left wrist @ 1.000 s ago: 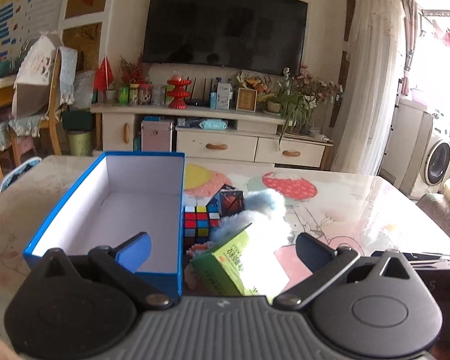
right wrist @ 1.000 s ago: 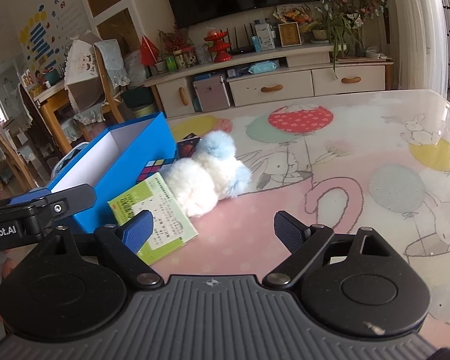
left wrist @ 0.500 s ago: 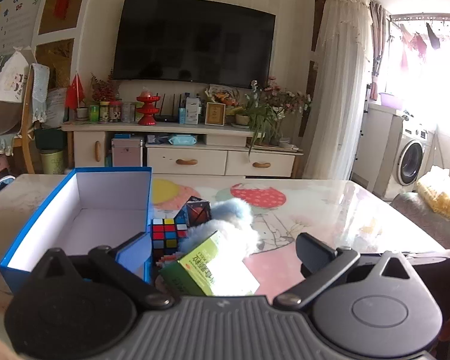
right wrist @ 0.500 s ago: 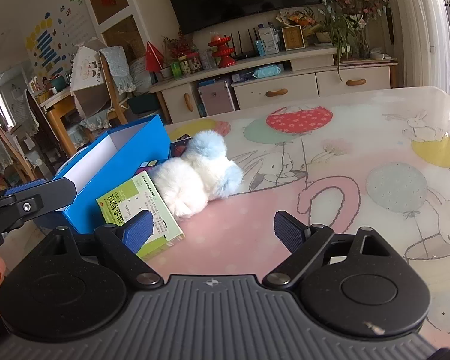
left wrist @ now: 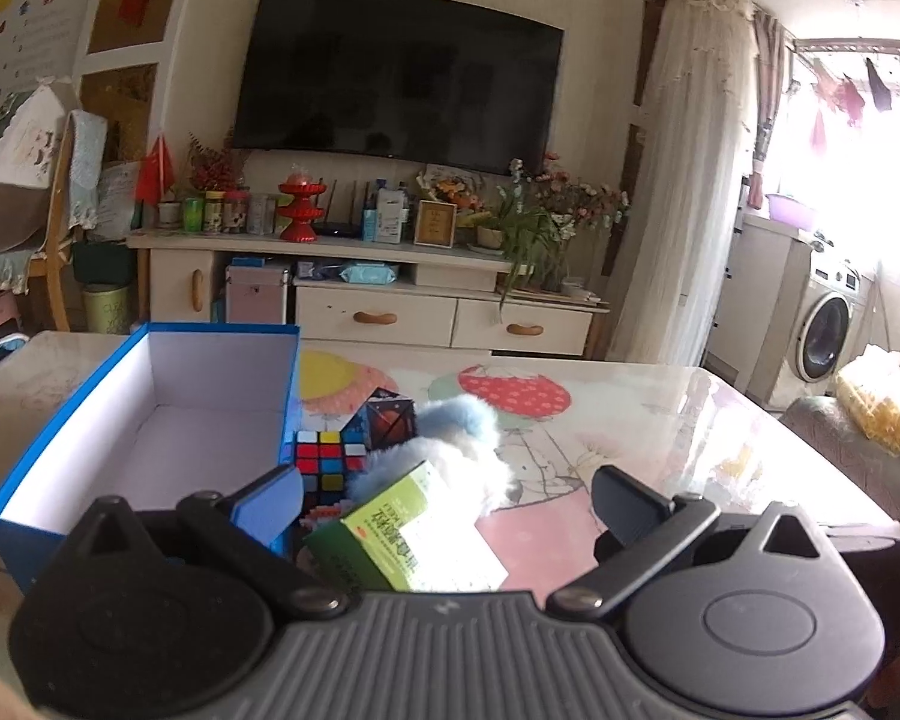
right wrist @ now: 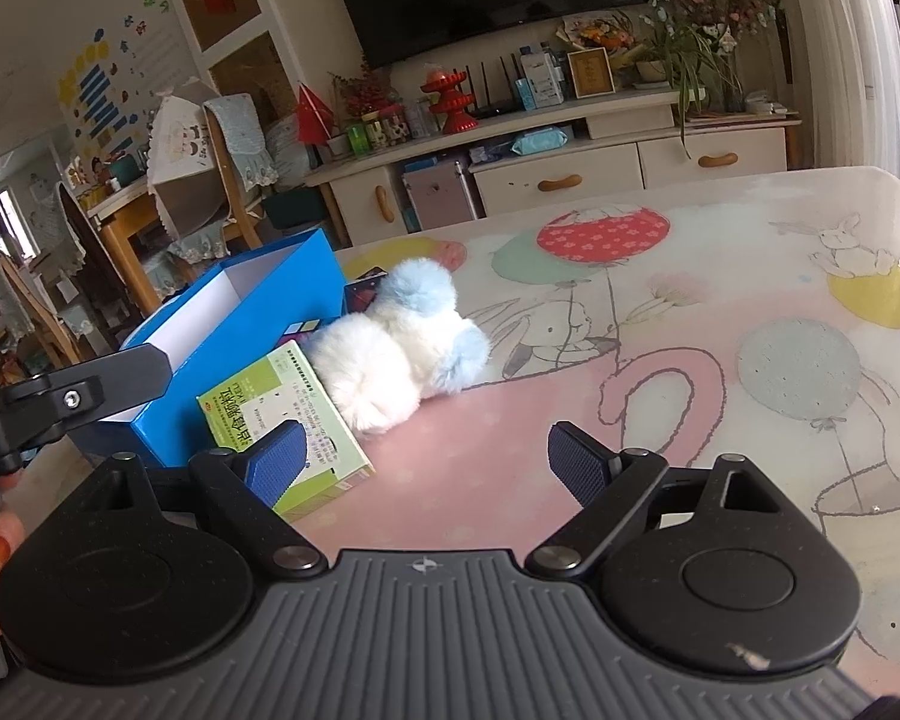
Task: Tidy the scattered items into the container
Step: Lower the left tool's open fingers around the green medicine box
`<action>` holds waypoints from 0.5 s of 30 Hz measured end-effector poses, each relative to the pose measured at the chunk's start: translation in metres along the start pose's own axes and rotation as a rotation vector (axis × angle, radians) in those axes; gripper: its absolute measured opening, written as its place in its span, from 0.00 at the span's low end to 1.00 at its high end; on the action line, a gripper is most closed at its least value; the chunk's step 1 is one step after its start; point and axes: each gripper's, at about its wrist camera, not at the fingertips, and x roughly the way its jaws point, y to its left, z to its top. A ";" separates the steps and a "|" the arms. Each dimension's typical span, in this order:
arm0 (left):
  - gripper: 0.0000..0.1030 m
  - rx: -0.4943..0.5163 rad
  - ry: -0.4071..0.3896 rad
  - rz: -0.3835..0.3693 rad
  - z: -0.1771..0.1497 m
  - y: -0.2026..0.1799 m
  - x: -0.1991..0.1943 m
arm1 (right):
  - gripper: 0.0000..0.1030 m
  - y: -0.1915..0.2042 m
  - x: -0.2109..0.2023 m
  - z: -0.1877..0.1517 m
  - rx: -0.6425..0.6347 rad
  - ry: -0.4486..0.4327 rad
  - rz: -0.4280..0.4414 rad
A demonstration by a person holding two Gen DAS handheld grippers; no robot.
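Both views shift slightly since a second ago; items unmoved. Left gripper (left wrist: 447,495) jaws spread, empty; right gripper (right wrist: 426,459) likewise. Nearest: green carton (right wrist: 282,411), leaning by the blue box (left wrist: 150,414) — looks light, stiff; pinch across its thin edges. Behind, plush toy (right wrist: 399,348), soft, squeezes anywhere. Then Rubik's cube (left wrist: 329,459), dark puzzle cube (left wrist: 390,420): rigid, slick faces.

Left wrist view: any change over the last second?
Only the cameras shifted a little. Both grippers, left gripper and right gripper, stayed open and empty. Blue box, green carton, plush toy and Rubik's cube have not moved.
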 end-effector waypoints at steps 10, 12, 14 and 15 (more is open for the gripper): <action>1.00 -0.006 0.014 0.004 0.000 0.003 -0.002 | 1.00 0.001 0.003 -0.003 -0.003 0.014 -0.003; 1.00 -0.005 0.025 0.011 -0.001 0.003 0.000 | 1.00 0.002 0.002 -0.003 -0.003 0.008 -0.008; 1.00 -0.013 0.038 0.018 -0.003 0.004 0.001 | 1.00 0.002 0.002 -0.003 -0.001 0.007 -0.014; 1.00 -0.017 0.045 0.021 -0.003 0.005 0.002 | 1.00 0.001 0.002 -0.003 0.003 0.007 -0.019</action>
